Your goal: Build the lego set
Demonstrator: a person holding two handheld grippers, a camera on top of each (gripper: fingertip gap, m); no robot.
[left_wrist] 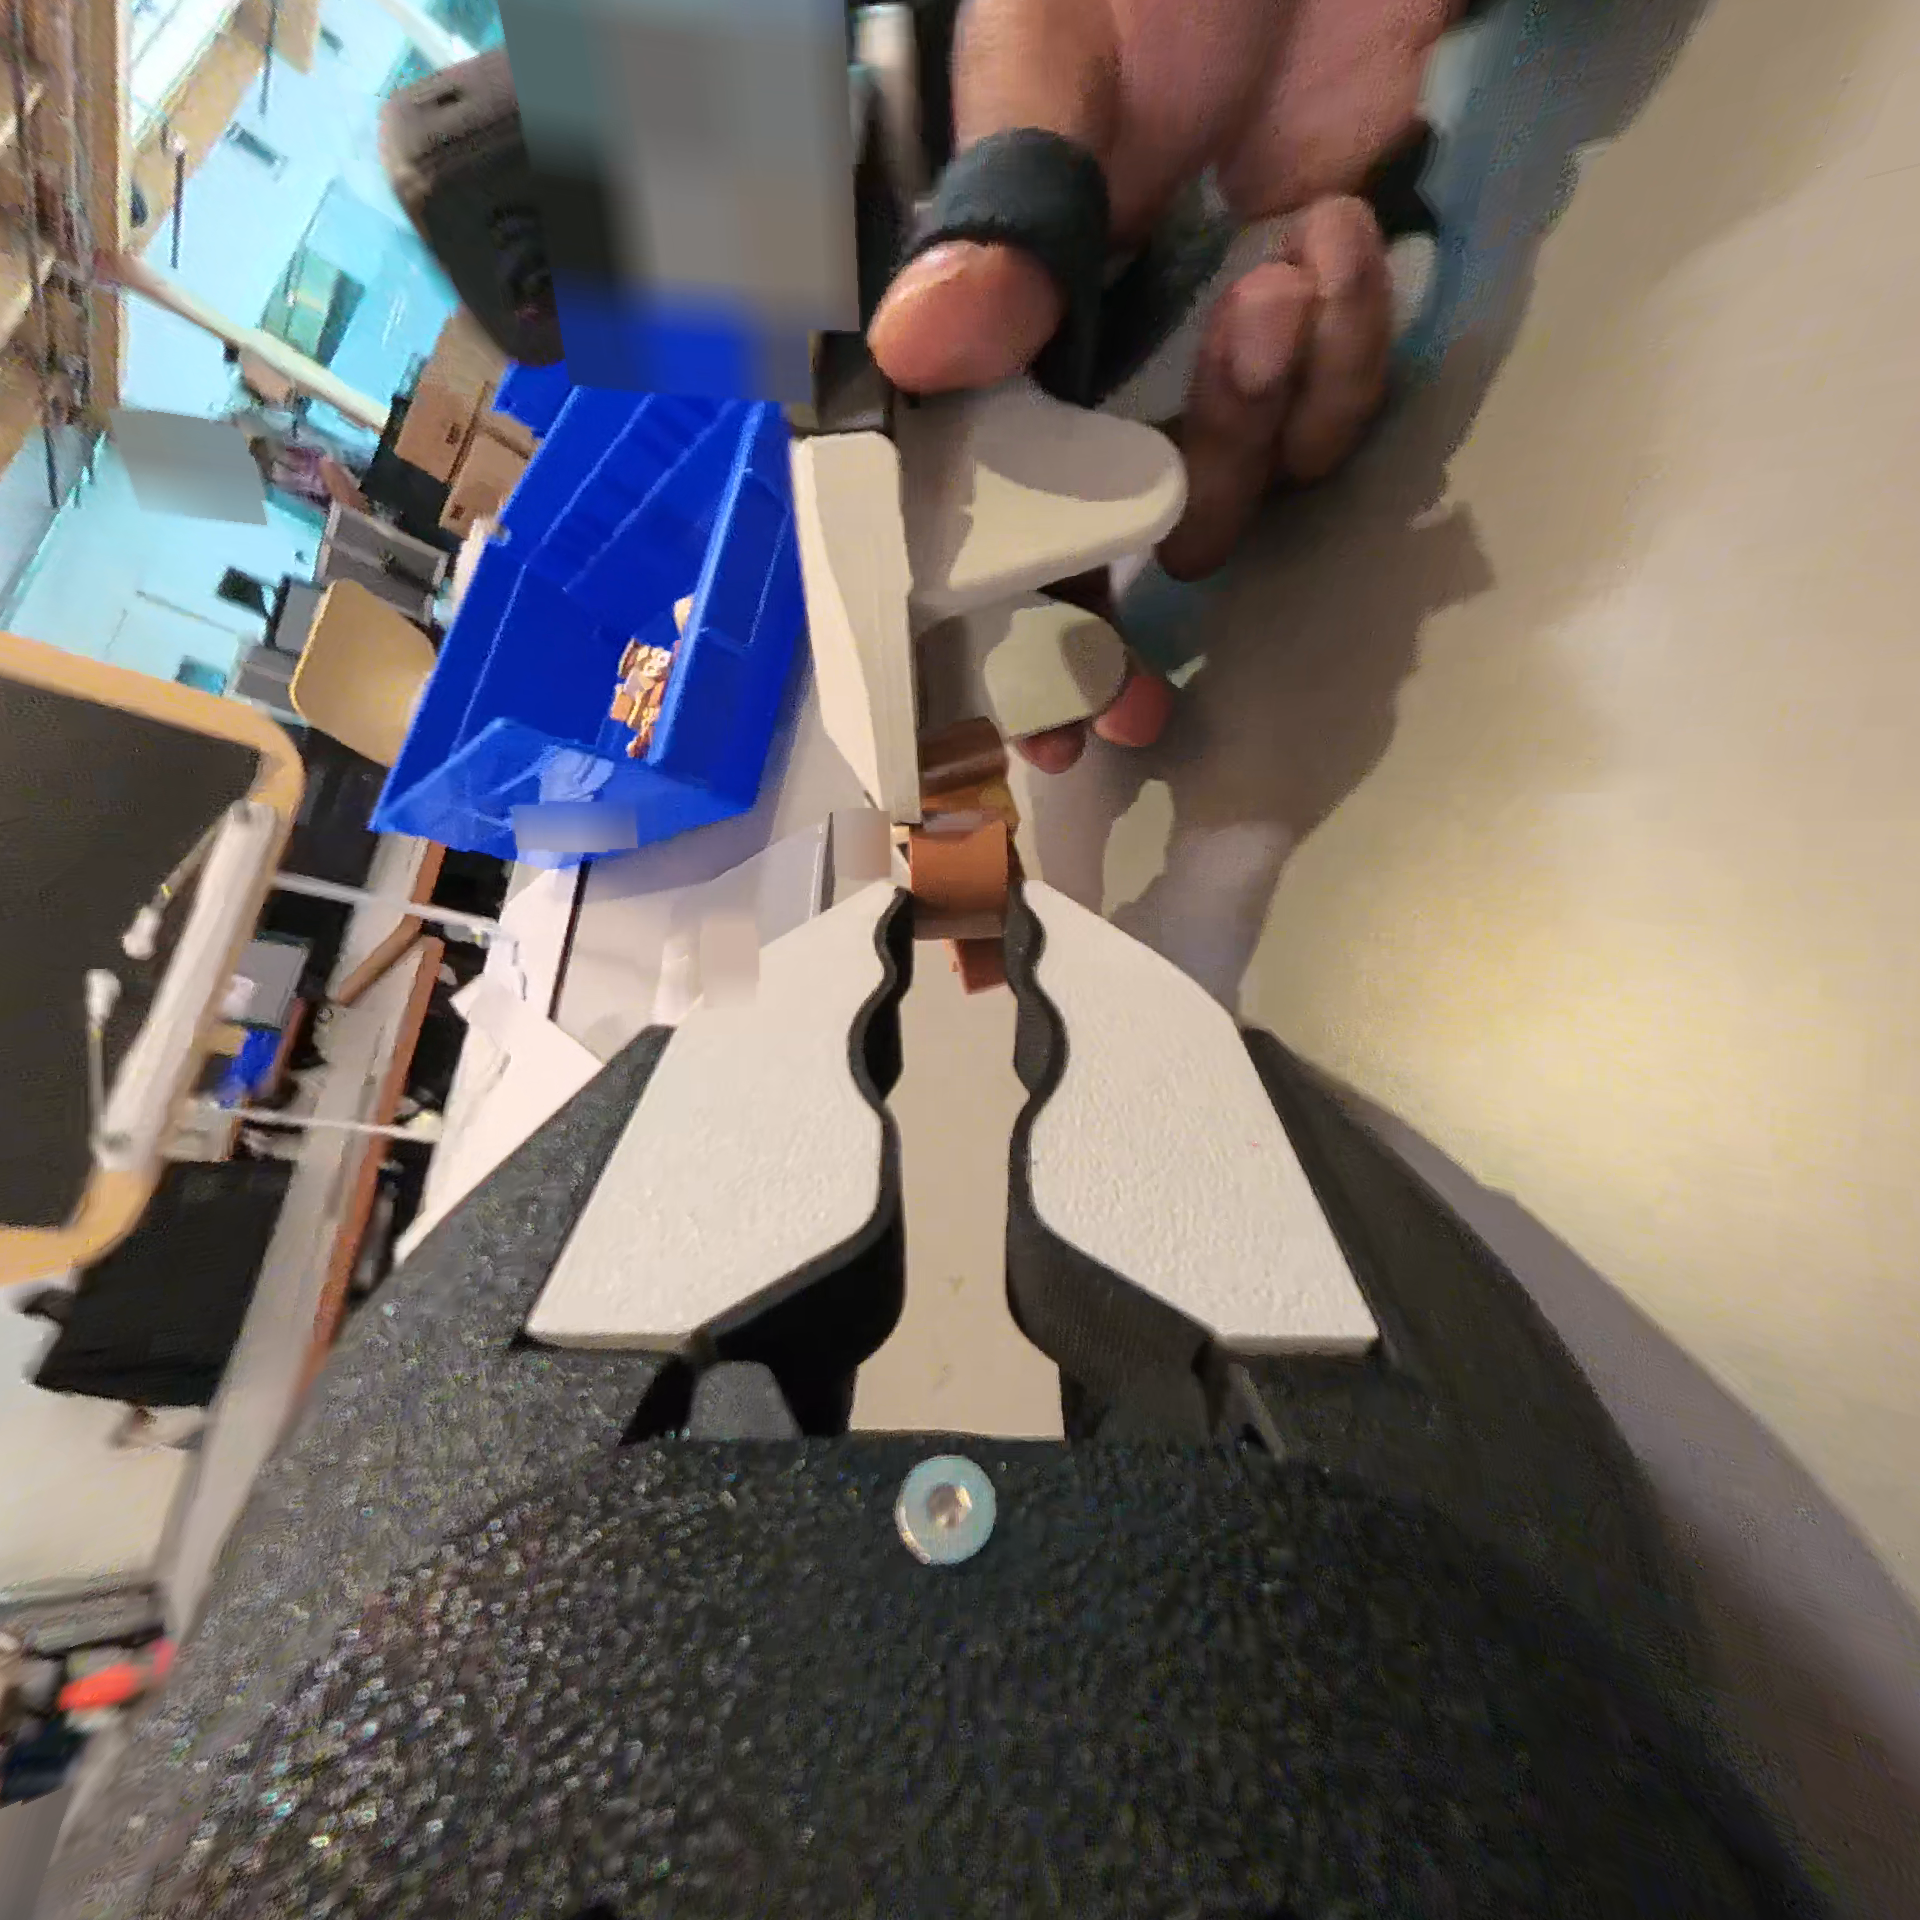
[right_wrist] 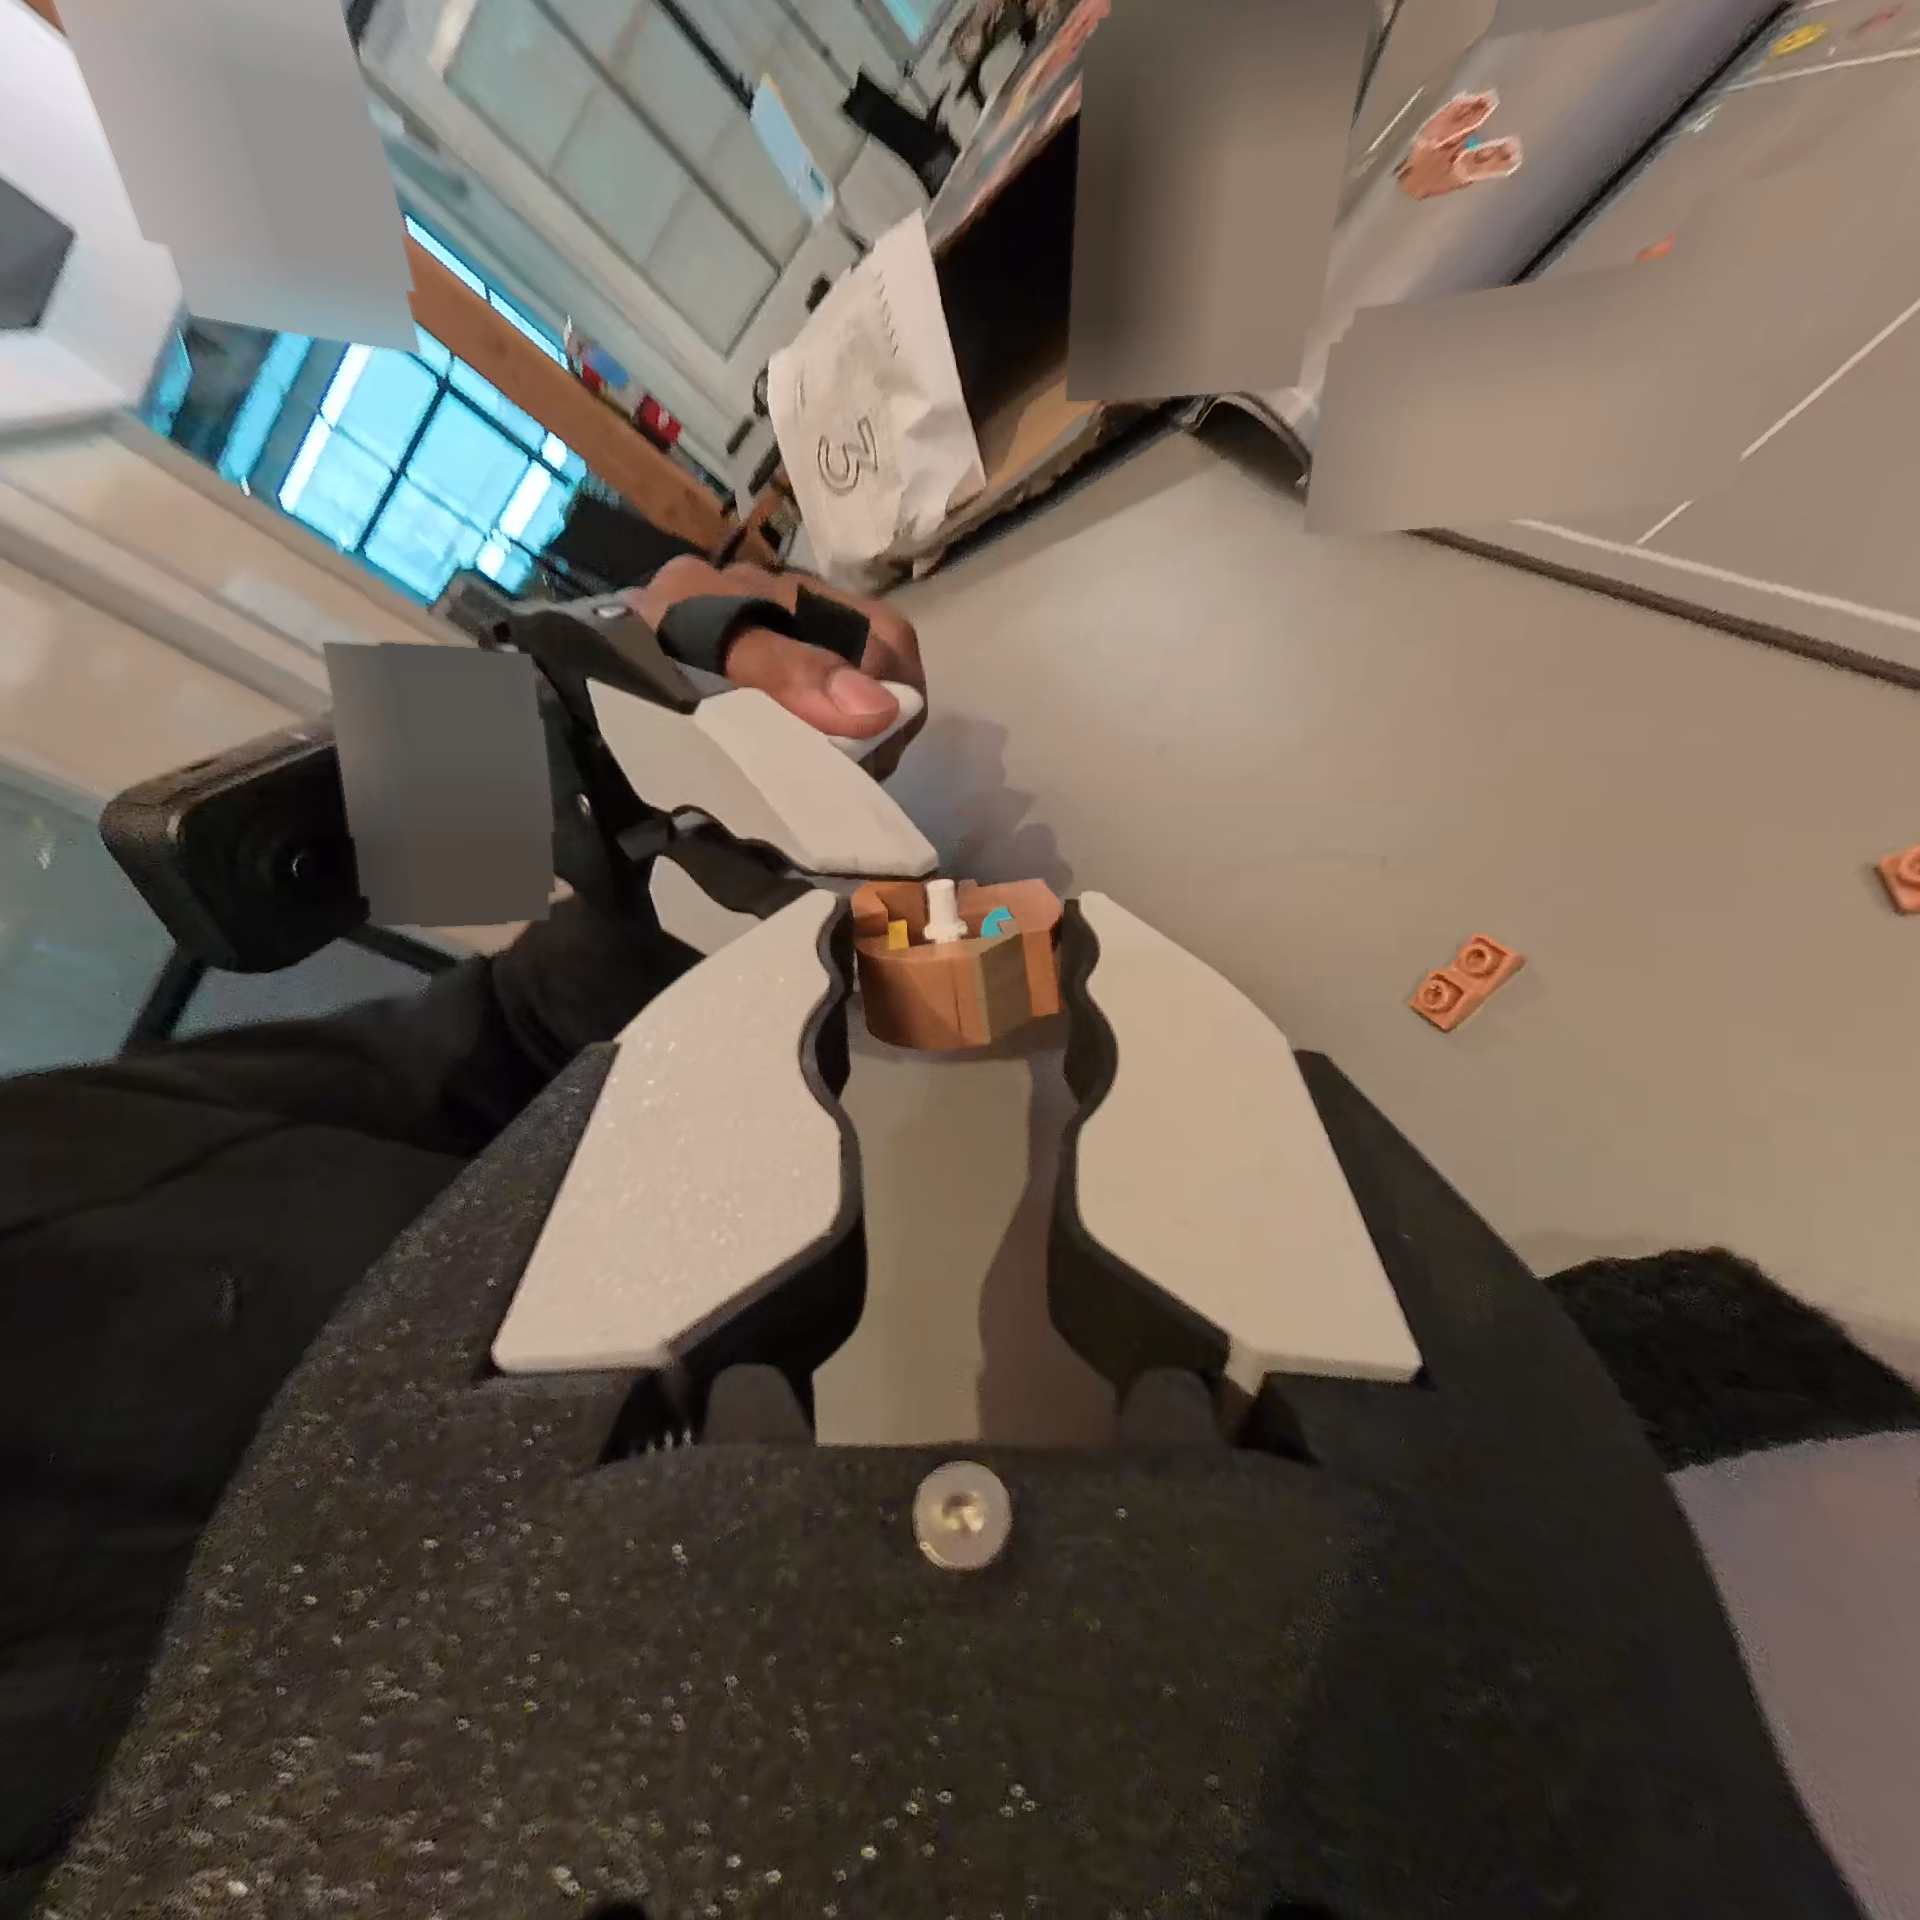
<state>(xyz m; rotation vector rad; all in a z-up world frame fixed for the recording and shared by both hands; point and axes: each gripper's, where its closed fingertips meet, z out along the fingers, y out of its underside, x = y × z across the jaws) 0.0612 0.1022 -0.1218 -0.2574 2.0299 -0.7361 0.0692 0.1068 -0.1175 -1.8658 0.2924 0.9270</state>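
Right wrist view is showing the grey counter (right_wrist: 1351, 727) carrying two orange plates near its right edge. The right tongs (right_wrist: 956, 971) are clamping a brown round block (right_wrist: 935, 997) with a white peg (right_wrist: 942, 909). The left tongs (left_wrist: 958, 914), tilted alongside, are pinching a small brown piece (left_wrist: 956, 868) beside that block.

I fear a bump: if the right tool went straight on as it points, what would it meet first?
Most likely the left tool's finger, which lies just past the brown block that the right tool clamps. Depth is unclear; it may already touch the block's far rim.
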